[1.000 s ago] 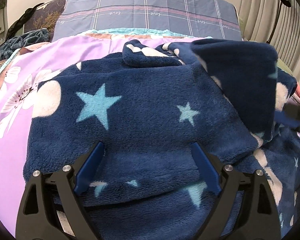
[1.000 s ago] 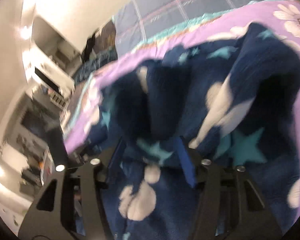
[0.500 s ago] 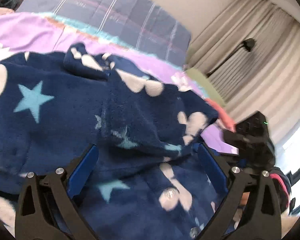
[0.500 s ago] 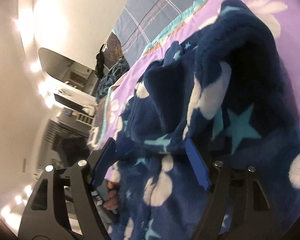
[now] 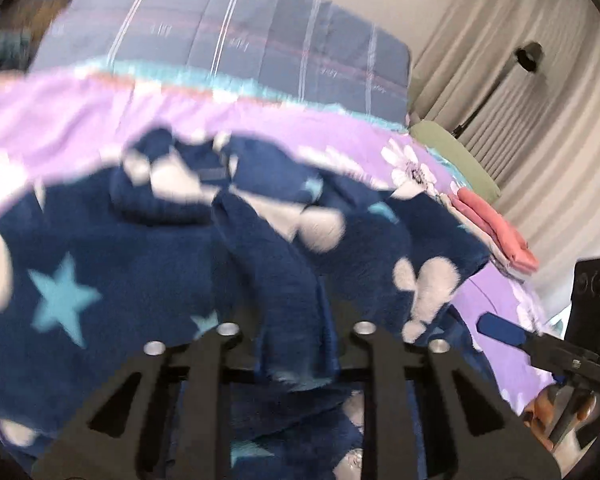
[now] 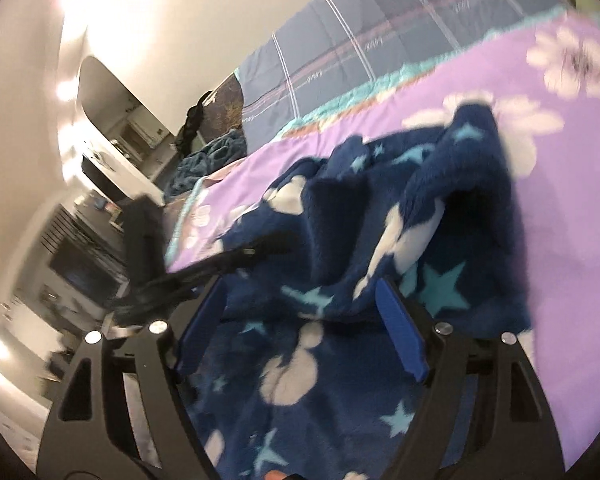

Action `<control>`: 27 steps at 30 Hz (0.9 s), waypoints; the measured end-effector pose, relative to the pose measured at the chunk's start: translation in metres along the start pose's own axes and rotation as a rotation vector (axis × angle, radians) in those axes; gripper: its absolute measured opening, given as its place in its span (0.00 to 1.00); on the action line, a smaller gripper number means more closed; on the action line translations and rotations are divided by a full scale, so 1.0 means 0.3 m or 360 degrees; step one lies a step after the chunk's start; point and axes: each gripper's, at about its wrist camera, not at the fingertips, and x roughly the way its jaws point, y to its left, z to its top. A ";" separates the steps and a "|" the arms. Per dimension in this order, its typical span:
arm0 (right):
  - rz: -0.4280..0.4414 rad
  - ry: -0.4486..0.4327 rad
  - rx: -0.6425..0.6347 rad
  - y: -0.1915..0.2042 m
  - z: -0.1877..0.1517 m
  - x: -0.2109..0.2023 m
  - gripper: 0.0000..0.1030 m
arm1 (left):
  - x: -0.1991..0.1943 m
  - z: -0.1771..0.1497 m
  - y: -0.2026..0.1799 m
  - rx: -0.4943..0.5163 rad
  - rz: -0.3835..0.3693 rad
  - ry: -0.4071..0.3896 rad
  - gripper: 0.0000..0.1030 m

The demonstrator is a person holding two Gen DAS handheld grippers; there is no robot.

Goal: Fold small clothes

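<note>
A navy fleece garment [image 5: 100,260] with teal stars and white blobs lies rumpled on the purple sheet; it also fills the right wrist view [image 6: 420,208]. My left gripper [image 5: 296,332] has its jaws closing on a raised fold of this fleece, which bunches between the fingers and hides the pads. From the right wrist view, the left gripper [image 6: 260,248] reaches into the cloth from the left. My right gripper [image 6: 300,320] is opening, its blue pads wide apart above the fleece and pressing on nothing. One of its fingers [image 5: 500,330] shows at the right of the left wrist view.
The bed carries a purple floral sheet [image 5: 60,120] and a blue-grey plaid quilt [image 5: 220,28] at the head. Folded pink clothes [image 5: 496,232] and a green cushion [image 5: 452,152] lie at the right edge by the curtains [image 5: 520,100]. A teal blanket [image 6: 212,152] is bunched far left.
The left jaws went from wide open to closed on a fold of fleece and lifted. The right jaws spread wider, letting go of the fleece they held.
</note>
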 end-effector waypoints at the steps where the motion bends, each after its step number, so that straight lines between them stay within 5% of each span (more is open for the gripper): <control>1: -0.0020 -0.0010 -0.0030 0.003 -0.002 0.005 0.76 | -0.025 0.012 -0.009 0.0028 0.0018 -0.0025 0.15; 7: -0.0319 -0.0086 -0.0208 0.033 -0.019 0.006 0.79 | -0.289 0.061 -0.038 0.0125 0.0127 -0.0272 0.12; 11: -0.0442 -0.0104 -0.0320 0.057 -0.039 0.024 0.82 | -0.413 0.010 0.007 0.0220 0.0407 -0.0370 0.12; 13: -0.0502 -0.0091 -0.0375 0.060 -0.049 0.041 0.82 | -0.417 -0.011 0.053 0.0196 0.0477 -0.0343 0.12; 19: -0.0646 0.0004 -0.0446 0.035 -0.083 0.106 0.82 | -0.366 -0.073 0.233 -0.0037 0.0426 -0.0179 0.12; 20: -0.0660 0.0015 -0.0448 0.028 -0.087 0.111 0.82 | -0.341 -0.085 0.254 -0.0078 0.0405 -0.0123 0.20; 21: -0.0667 0.0020 -0.0448 0.026 -0.088 0.114 0.82 | -0.321 -0.089 0.272 -0.0114 0.0399 -0.0088 0.46; 23: -0.0672 0.0021 -0.0440 0.021 -0.090 0.111 0.82 | -0.283 -0.113 0.303 -0.0182 0.0402 -0.0063 0.71; 27: -0.0693 0.0023 -0.0436 0.009 -0.092 0.105 0.82 | -0.158 -0.135 0.325 -0.0218 0.0361 0.0043 0.71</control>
